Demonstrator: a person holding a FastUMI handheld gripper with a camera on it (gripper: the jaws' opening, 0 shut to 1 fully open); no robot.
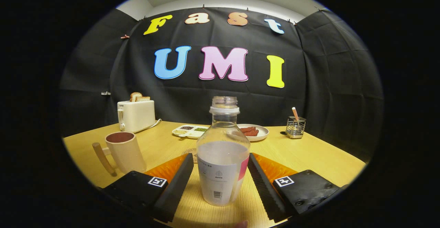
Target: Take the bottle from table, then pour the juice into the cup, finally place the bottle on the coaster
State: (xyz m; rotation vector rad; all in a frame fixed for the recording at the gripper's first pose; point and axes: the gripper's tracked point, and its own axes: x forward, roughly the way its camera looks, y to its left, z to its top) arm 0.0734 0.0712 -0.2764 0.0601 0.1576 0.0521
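While the gripper (221, 159) stands wide open, its fingers flank the uncapped bottle (222, 152) upright on the table (319, 156), gaps showing either side. Bottle: pale juice, roughly half full. Cup (124, 151) left of it, contents unclear.

Items counted on table (309, 159):
1 bottle (222, 159), 1 cup (124, 151), 1 toaster (136, 115) w/ 2 toast slices (138, 97), 1 tray (189, 131), 1 plate (256, 132), 1 rack (295, 127).

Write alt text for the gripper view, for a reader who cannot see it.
A clear uncapped bottle stands on the wooden table between the open gripper fingers, which flank it with small gaps. A mug sits to its left; a toaster, snack tray, plate and wire holder lie beyond.
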